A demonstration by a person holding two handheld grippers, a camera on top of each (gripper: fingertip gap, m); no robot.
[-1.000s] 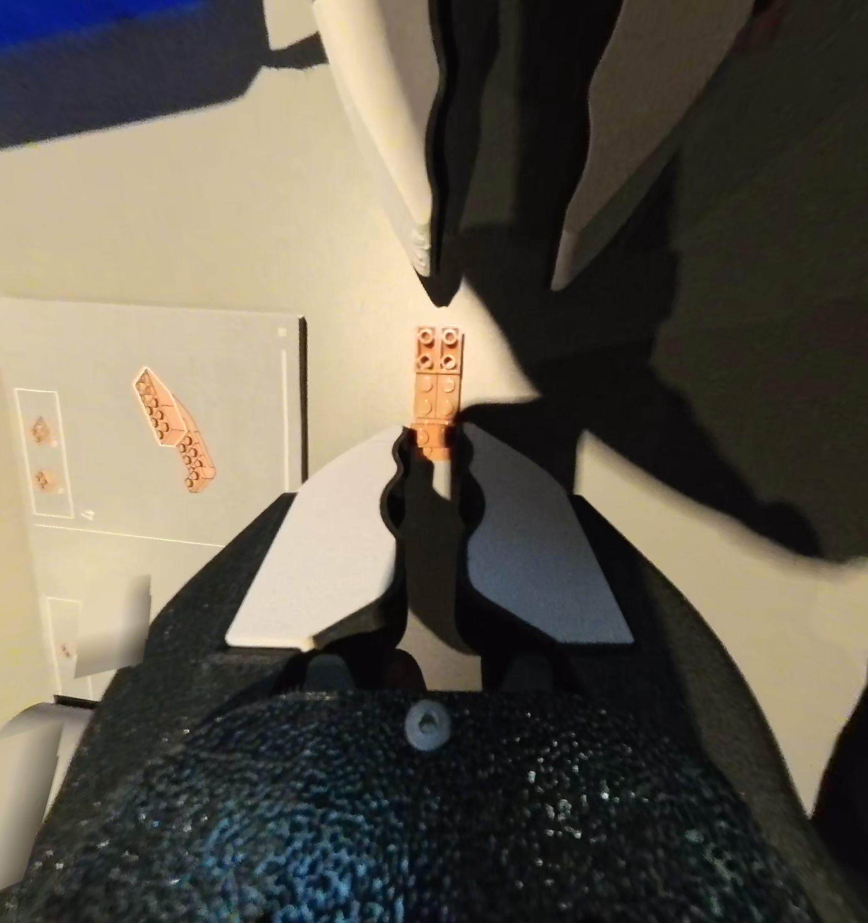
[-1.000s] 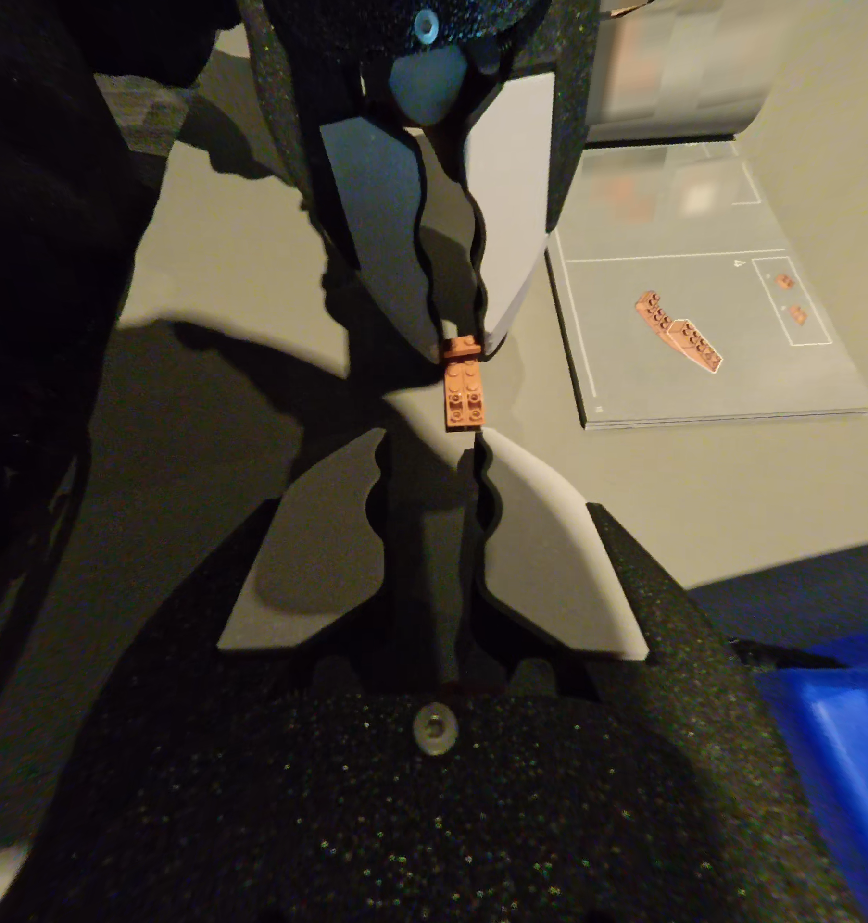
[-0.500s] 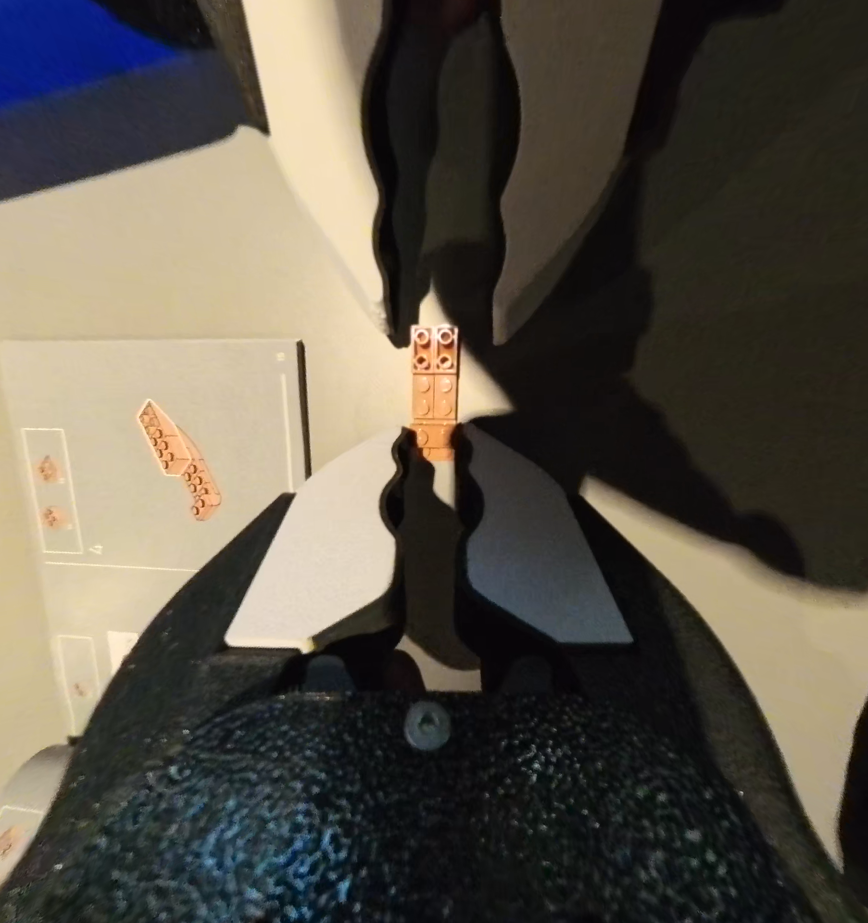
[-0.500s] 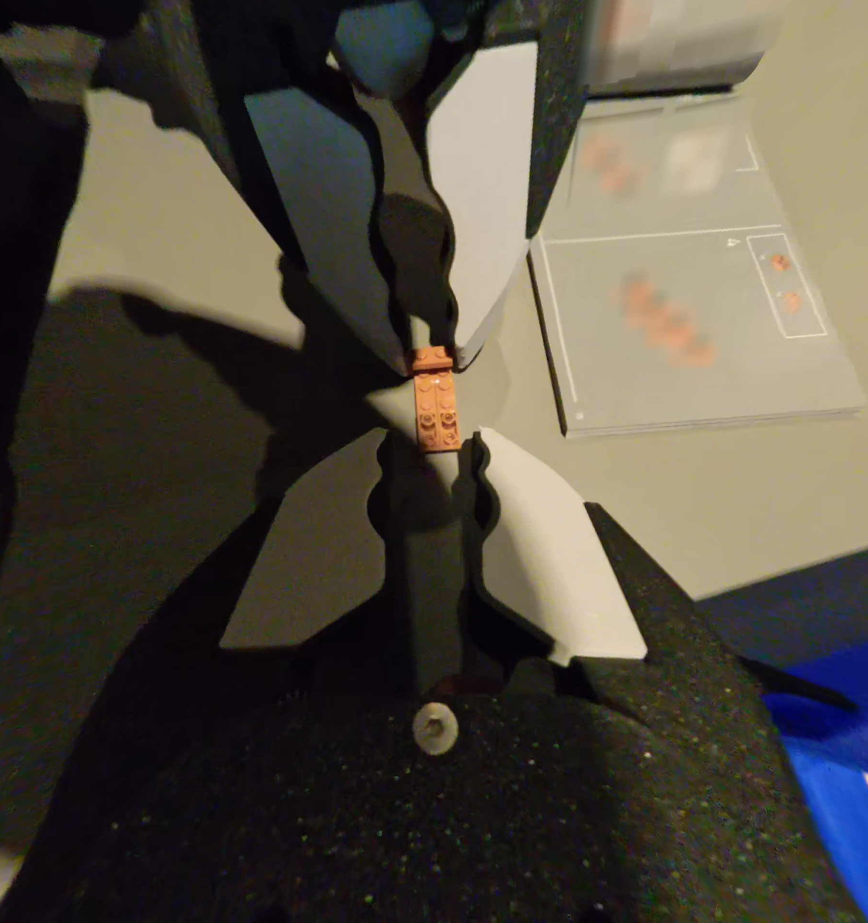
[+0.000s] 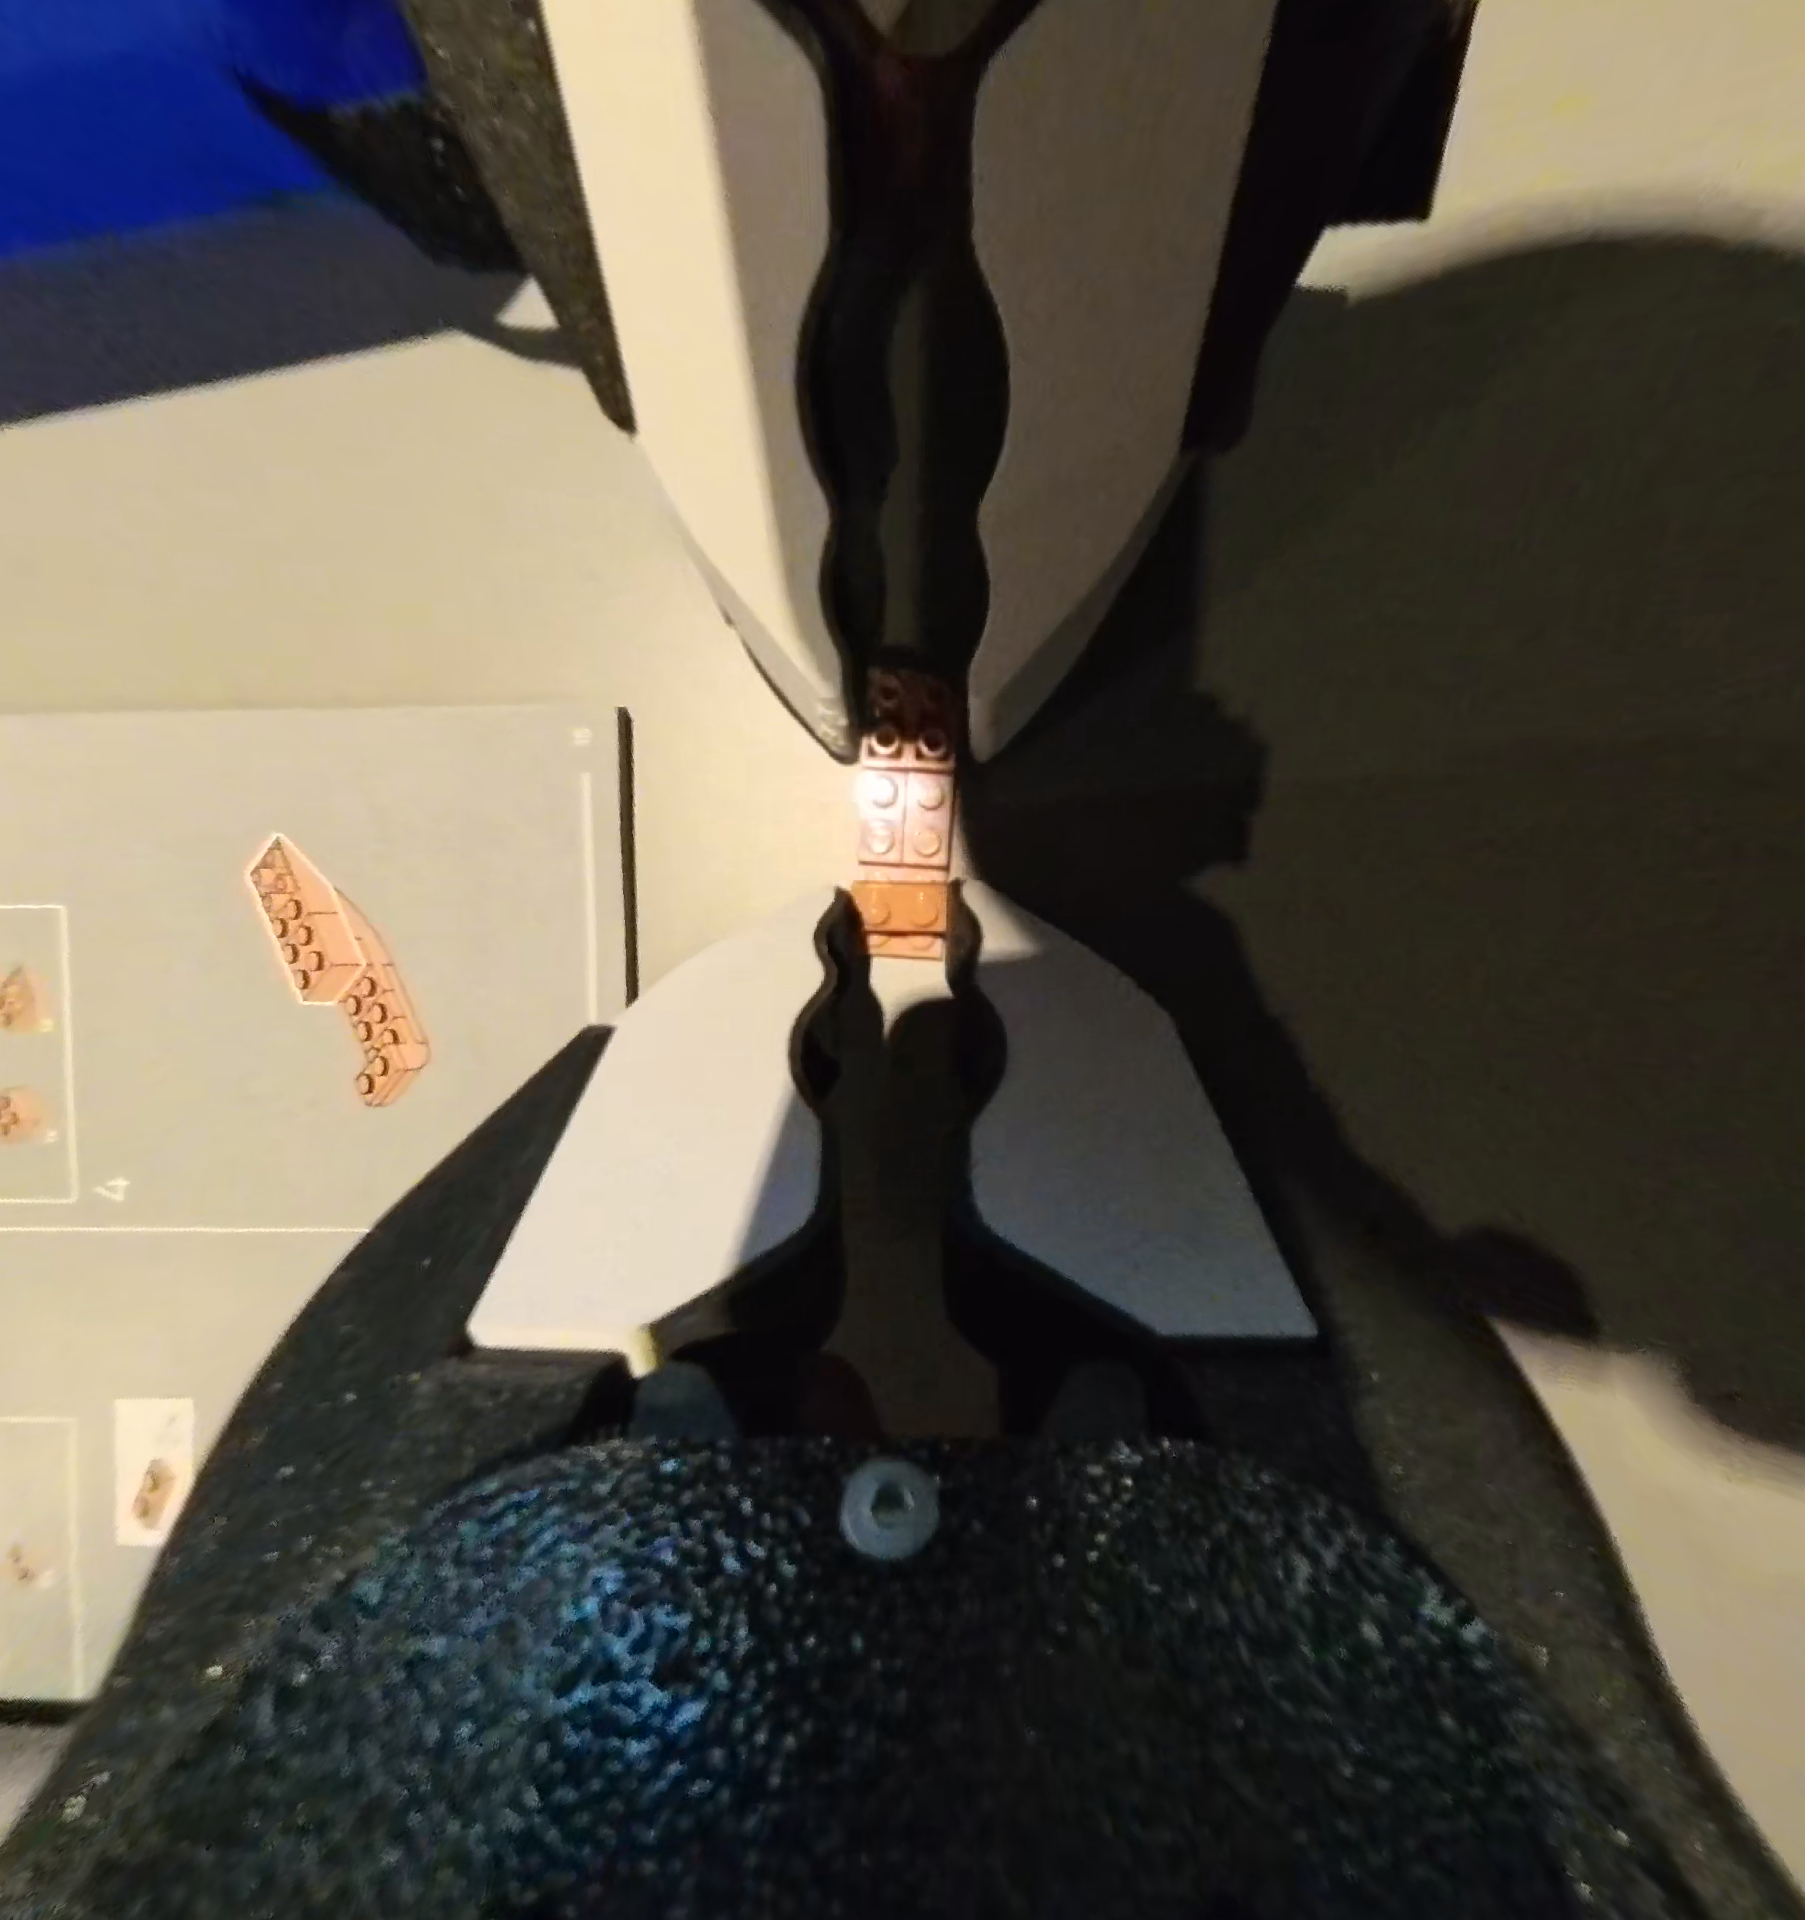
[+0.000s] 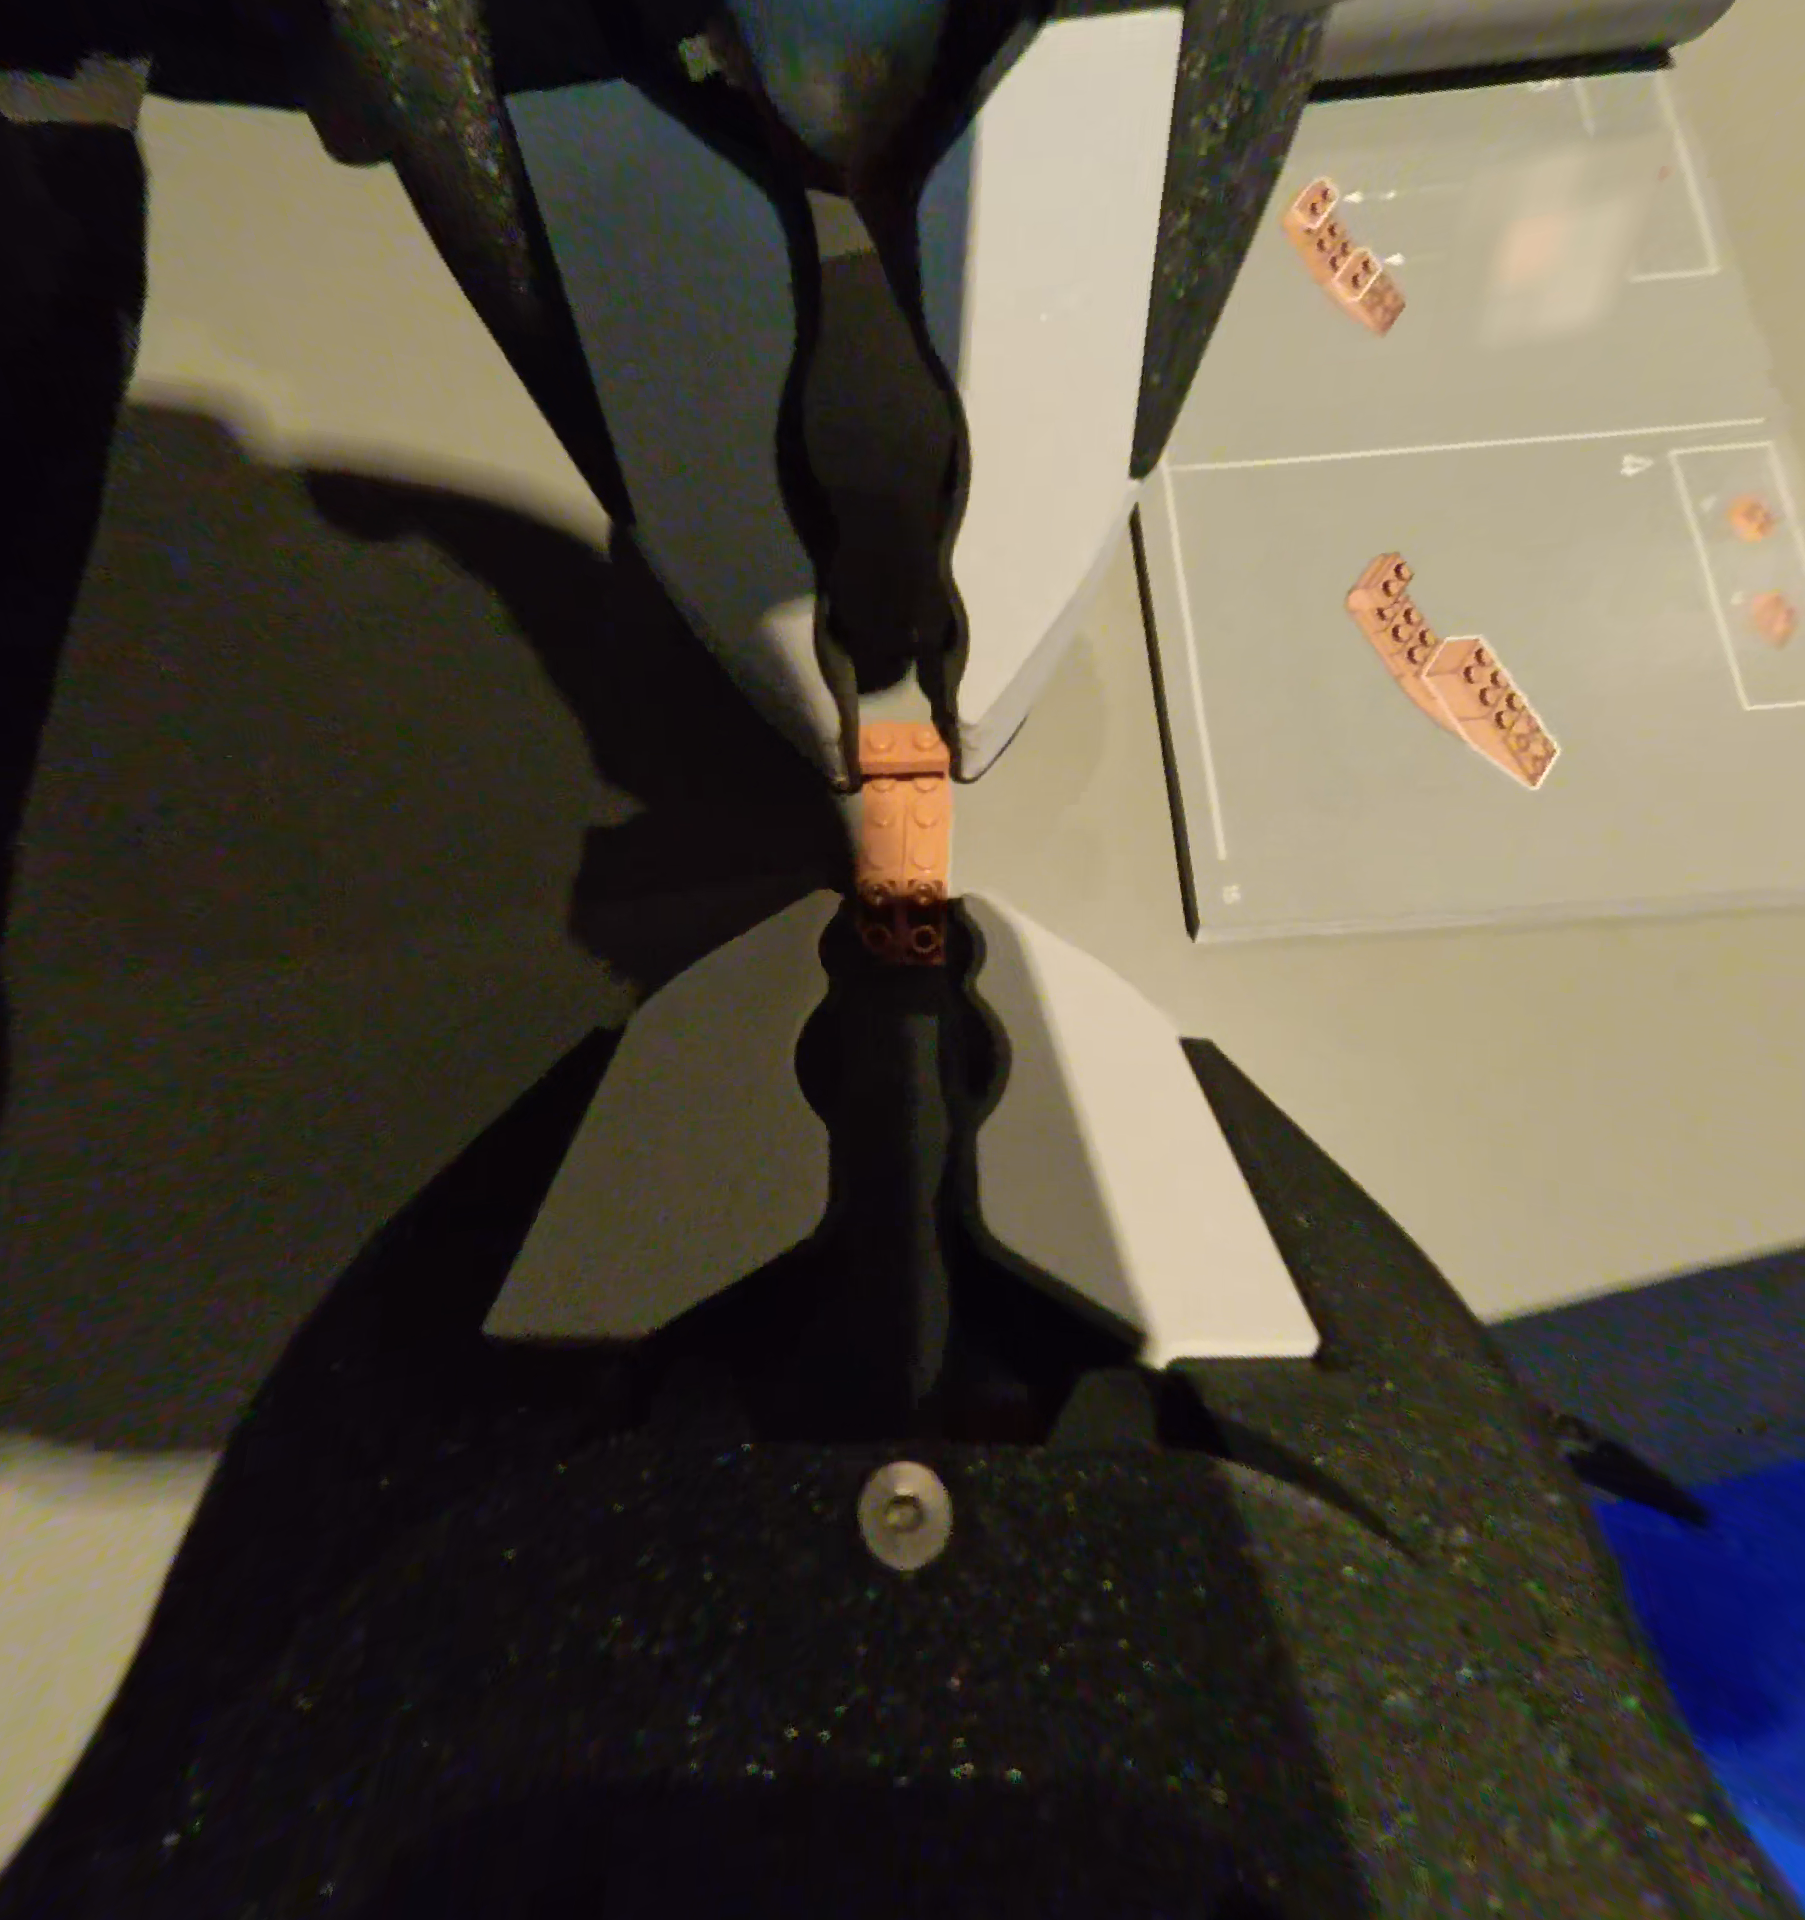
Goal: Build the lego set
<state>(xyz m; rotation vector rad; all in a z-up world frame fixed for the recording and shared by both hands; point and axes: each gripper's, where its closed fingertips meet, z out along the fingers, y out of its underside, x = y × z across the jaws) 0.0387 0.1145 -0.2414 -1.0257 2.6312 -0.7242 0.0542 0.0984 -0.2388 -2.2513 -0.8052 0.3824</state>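
Observation:
An orange-brown lego assembly (image 5: pixel 906 821) of joined studded pieces hangs in the air between my two grippers. My left gripper (image 5: pixel 905 920) is shut on its near end, on a small plate. My right gripper (image 5: pixel 910 722) comes in from the top of the left wrist view, and its tips close around the shadowed far end. In the right wrist view, my right gripper (image 6: pixel 903 928) holds the dark end of the assembly (image 6: pixel 903 831). There my left gripper (image 6: pixel 903 758) reaches in from above and pinches the other end. Both point tip to tip.
An open grey instruction booklet (image 5: pixel 254 1039) with pictures of orange builds lies on the beige table (image 5: pixel 358 571); it also shows in the right wrist view (image 6: pixel 1500 675). A blue bin (image 5: pixel 98 135) sits at the table's edge, also seen in the right wrist view (image 6: pixel 1760 1662). The grippers cast dark shadows on the table. Left and right tips are no more than a few centimetres apart.
My right gripper moved in toward my left gripper and narrowed its fingers onto the free end of the assembly. My left gripper kept its hold.

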